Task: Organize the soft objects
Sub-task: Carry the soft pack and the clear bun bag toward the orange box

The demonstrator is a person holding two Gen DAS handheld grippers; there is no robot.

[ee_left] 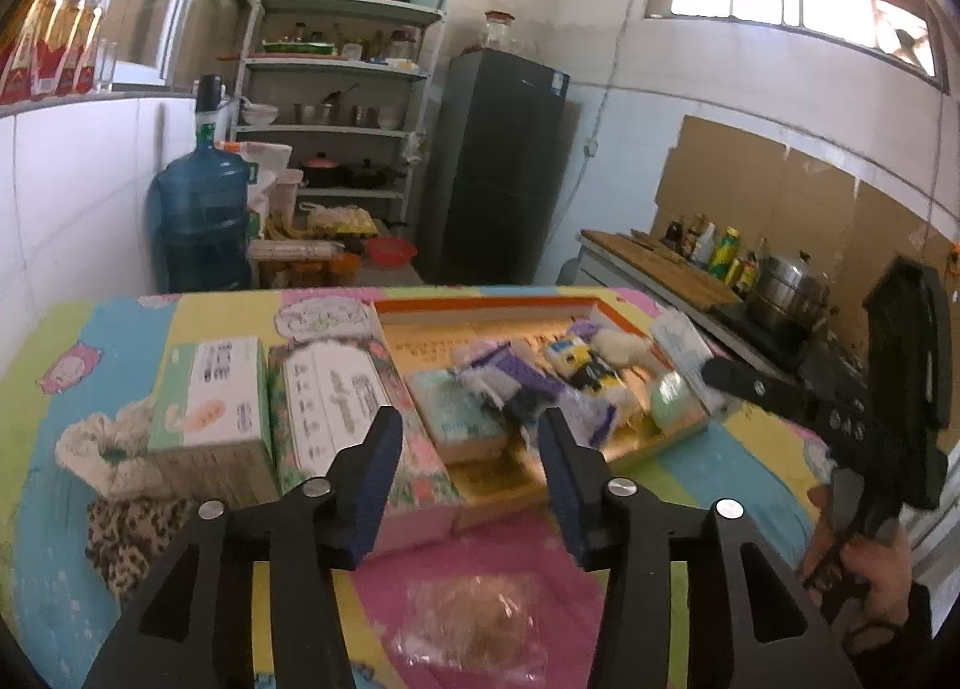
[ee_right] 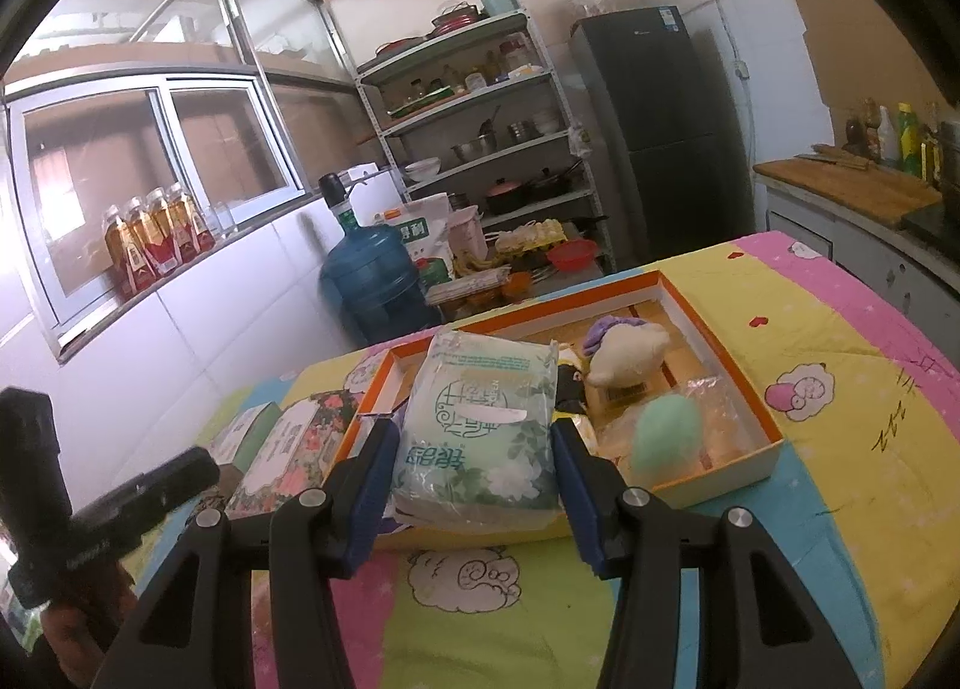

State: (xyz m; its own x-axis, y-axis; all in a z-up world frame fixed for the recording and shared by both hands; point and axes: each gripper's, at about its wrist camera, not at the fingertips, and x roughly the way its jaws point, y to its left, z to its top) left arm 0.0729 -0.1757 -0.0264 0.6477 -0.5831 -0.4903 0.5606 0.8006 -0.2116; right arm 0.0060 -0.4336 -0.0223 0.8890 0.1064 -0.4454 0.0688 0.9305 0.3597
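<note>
Right gripper [ee_right: 474,479] clamping tissue pack [ee_right: 480,425], left gripper [ee_left: 471,473] empty

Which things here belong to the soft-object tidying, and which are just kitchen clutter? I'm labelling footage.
Job: tissue pack in right gripper; orange tray; cream plush; green puff; left gripper.
Clutter: water jug; fridge; shelf rack.

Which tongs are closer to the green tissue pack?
Right. The right tongs hold the green tissue pack between their pads. The left tongs are open, off beside it.
</note>
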